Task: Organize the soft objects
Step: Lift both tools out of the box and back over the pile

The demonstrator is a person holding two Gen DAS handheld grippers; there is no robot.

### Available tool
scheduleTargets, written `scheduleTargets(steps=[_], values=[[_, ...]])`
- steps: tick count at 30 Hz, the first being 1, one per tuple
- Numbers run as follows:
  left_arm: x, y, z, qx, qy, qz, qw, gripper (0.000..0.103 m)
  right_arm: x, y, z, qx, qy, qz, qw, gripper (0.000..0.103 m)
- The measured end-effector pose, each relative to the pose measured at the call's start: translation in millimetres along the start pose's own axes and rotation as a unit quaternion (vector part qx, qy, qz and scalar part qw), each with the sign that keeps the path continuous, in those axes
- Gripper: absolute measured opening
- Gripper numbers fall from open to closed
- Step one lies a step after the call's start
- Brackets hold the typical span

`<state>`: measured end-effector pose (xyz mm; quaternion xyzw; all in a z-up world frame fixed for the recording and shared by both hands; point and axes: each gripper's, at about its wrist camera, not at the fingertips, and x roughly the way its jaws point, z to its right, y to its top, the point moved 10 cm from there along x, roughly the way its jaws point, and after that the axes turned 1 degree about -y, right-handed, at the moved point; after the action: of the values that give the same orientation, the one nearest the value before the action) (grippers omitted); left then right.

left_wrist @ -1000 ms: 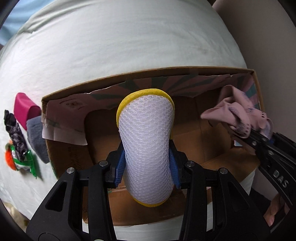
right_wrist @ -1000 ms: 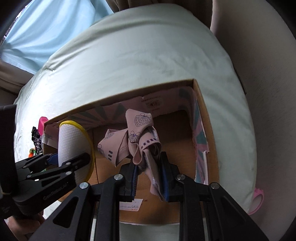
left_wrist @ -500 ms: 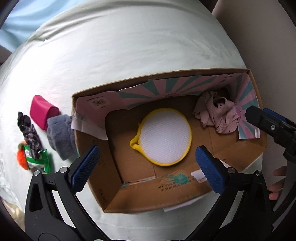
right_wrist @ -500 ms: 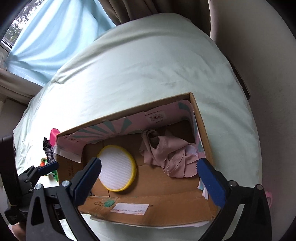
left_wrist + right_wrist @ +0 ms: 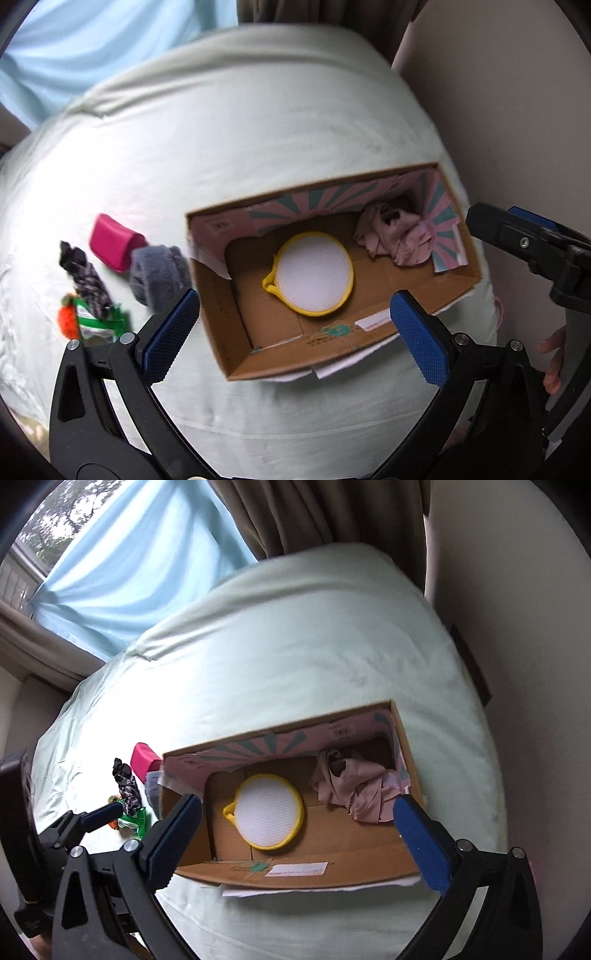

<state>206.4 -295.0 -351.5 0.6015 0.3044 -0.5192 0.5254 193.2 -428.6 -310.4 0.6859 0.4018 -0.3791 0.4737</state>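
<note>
An open cardboard box (image 5: 236,317) (image 5: 332,871) lies on a pale green bed. In it lie a round white mesh pad with a yellow rim (image 5: 314,275) (image 5: 269,808) and a crumpled pink cloth (image 5: 395,236) (image 5: 354,786) at the right end. My left gripper (image 5: 295,339) is open and empty above the box's near side. My right gripper (image 5: 295,838) is open and empty above the box. Left of the box lie a magenta roll (image 5: 112,243) (image 5: 144,757), a grey fuzzy piece (image 5: 159,275), a dark patterned cloth (image 5: 85,277) (image 5: 125,782) and an orange-green item (image 5: 88,325) (image 5: 129,819).
The bed (image 5: 258,129) ends at a beige wall (image 5: 517,110) on the right. Blue and brown curtains (image 5: 147,554) hang behind it. The right gripper's body (image 5: 535,247) shows at the right edge of the left wrist view. A pink ring (image 5: 499,314) lies right of the box.
Both grippers have opened and dropped the mesh pad and the pink cloth into the box. Both have since pulled up and back from the box.
</note>
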Motion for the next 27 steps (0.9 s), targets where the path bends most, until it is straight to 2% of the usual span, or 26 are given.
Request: scheduleTargets(steps=[6,13,21,27], values=[[-66.5,-5.2,-13.8,-0.007,0.000,0.053,0.9985,0.103,-58.0,1.6,-34.8,-0.035,-0.012,0.043,0.998,0.103],[-147.5,-33.5,-59.2,-0.035,0.016,0.113,0.9928,0.103,-121.6,-12.7,-92.8,-0.074,-0.012,0.096,0.993,0.103],[-217.7,-86.2,-142.0,-0.074,0.043,0.160,0.9833,0.103,-165.3,-42.9,-170.7,-0.108,0.001,0.144,0.984,0.103],[-248.3,-123.1,-216.9,-0.114,0.052,0.168,0.9779,0.103,-171.8,-63.6,-226.3,-0.100,0.019,0.157,0.982,0.103]])
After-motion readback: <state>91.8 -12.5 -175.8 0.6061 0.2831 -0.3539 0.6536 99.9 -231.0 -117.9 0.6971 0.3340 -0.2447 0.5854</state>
